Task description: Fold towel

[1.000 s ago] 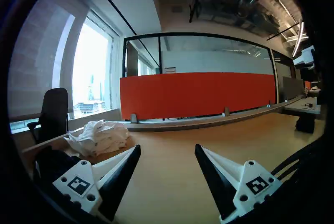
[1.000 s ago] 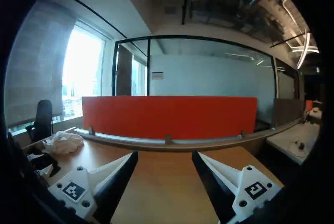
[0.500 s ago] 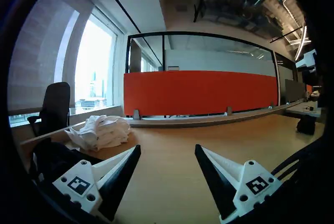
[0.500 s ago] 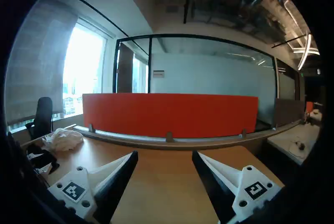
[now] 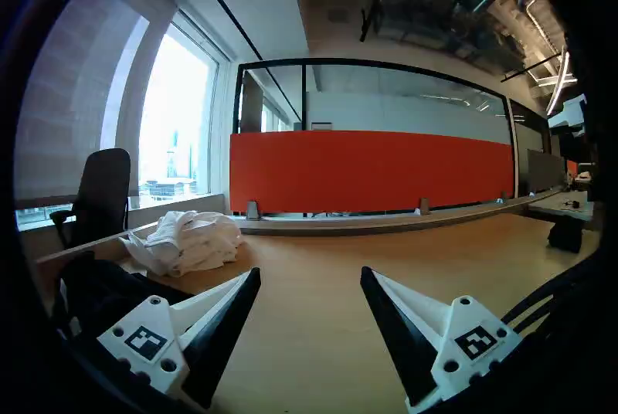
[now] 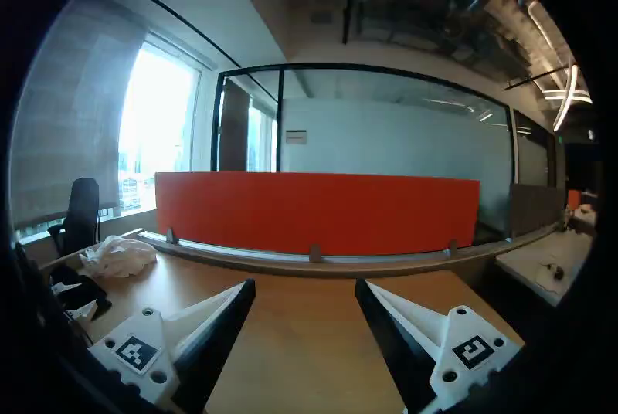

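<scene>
A crumpled white cloth towel (image 5: 189, 240) lies on the light brown wooden table (image 5: 324, 259). The left gripper (image 5: 309, 298) and right gripper (image 6: 305, 306) are spread wide, holding nothing.

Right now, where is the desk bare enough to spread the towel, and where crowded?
Bare desk lies ahead of the left gripper and right gripper, between the towel, the orange divider and a black object. Crowded: the left corner around the towel.

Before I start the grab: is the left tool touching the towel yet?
Apart. In the left gripper view the left tool is open over bare table, and the crumpled towel lies beyond its fingertip with wood showing between.
</scene>
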### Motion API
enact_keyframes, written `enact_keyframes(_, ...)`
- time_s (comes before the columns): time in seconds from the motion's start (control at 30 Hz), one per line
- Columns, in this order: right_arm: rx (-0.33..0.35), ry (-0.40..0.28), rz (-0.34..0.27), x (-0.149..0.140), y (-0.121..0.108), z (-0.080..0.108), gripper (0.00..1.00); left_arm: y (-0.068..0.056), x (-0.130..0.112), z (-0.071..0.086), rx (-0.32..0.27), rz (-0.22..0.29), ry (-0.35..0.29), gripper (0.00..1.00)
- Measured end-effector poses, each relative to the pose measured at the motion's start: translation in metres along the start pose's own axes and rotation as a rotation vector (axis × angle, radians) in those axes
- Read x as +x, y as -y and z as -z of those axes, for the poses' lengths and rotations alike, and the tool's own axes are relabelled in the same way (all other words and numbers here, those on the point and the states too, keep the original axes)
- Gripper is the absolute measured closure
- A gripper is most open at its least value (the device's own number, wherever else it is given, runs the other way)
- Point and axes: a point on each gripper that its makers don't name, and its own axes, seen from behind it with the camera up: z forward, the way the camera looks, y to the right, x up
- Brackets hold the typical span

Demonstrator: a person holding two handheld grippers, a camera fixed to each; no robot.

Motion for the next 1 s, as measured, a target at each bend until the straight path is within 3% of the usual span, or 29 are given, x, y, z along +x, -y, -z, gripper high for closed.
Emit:
enact_keyframes(0.67,-0.033,-0.06,-0.008,0.012,-0.035,0.007,0.0,0.0,-0.003,-0.001,0.0,-0.001,0.0,0.04)
enact_keyframes(1.0,-0.051,-0.091,-0.007,-0.006,-0.05,0.01,0.0,0.0,-0.004,-0.001,0.0,0.0,0.0,0.04)
